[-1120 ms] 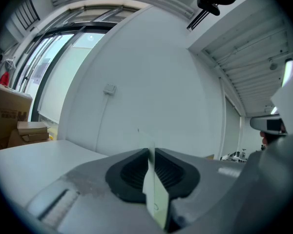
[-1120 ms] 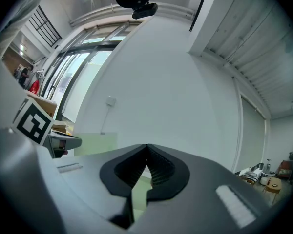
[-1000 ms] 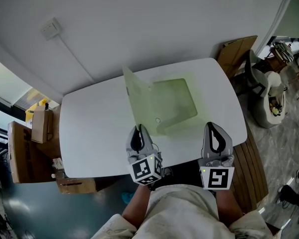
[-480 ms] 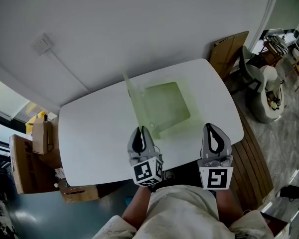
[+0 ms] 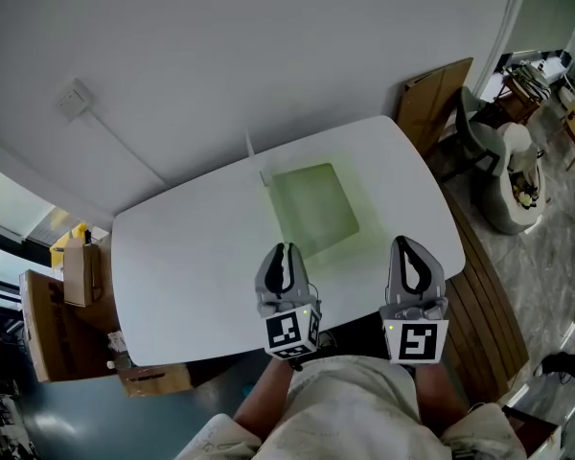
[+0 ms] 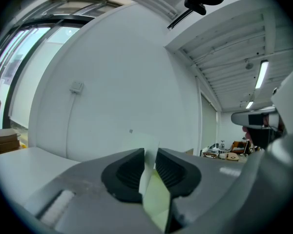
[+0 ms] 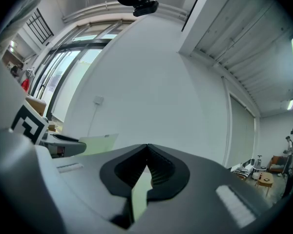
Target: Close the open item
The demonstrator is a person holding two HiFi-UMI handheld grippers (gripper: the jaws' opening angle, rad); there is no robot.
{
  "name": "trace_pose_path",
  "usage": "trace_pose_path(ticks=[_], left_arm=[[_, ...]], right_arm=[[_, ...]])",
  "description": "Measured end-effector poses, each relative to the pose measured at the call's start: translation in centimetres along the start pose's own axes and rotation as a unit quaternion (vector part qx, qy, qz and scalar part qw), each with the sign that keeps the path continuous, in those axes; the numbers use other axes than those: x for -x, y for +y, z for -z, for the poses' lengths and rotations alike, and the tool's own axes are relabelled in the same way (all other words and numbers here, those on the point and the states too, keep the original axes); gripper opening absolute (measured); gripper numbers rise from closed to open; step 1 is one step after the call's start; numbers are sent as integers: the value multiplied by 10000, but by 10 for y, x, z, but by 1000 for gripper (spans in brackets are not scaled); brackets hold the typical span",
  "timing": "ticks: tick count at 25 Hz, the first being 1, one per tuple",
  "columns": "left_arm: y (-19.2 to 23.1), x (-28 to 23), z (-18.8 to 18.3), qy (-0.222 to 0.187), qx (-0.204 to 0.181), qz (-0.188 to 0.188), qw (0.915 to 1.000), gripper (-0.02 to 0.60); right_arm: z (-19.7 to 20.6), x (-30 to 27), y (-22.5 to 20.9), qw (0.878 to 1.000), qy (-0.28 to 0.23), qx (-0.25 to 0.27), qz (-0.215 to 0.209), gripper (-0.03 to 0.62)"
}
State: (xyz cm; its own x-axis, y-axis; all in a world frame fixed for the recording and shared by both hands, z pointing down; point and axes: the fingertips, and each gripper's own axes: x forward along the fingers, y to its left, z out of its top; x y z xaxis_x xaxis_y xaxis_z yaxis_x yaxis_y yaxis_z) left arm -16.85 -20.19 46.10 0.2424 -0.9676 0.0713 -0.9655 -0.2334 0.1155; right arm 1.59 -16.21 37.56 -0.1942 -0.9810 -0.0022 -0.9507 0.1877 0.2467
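Observation:
A pale green translucent case [image 5: 314, 207] lies open on the white table [image 5: 182, 257], its lid [image 5: 253, 157] standing nearly upright along the left side. My left gripper [image 5: 285, 260] hovers at the table's front edge, just short of the case. Its jaws are opening, and the narrow gap between them holds nothing. In the left gripper view [image 6: 150, 152] the green lid [image 6: 141, 141] shows farther off through that gap. My right gripper [image 5: 412, 257] hangs at the front right, jaws shut and empty; the right gripper view [image 7: 147, 147] shows the lid [image 7: 95, 143] to the left.
Cardboard boxes [image 5: 77, 271] stand off the table's left end. A wooden board [image 5: 441, 103] leans on the wall at the back right, with a loaded chair [image 5: 513, 180] beyond it. A wall socket [image 5: 74, 99] with a cable sits behind the table.
My left gripper has shifted slightly right, toward the case's front. The lid, a broad flap leaning left a second ago, now shows as a thin upright edge. The right gripper has stayed put.

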Motion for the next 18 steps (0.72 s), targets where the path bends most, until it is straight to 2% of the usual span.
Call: trace_pose_path(ticks=[7, 18], left_arm=[[-22, -16, 5, 141, -77, 241, 9996, 86], [-61, -42, 22, 330, -130, 653, 9972, 109]], right_arm=[[-1, -6, -19, 9999, -70, -12, 141, 2], [12, -1, -56, 9986, 198, 11, 494, 2]])
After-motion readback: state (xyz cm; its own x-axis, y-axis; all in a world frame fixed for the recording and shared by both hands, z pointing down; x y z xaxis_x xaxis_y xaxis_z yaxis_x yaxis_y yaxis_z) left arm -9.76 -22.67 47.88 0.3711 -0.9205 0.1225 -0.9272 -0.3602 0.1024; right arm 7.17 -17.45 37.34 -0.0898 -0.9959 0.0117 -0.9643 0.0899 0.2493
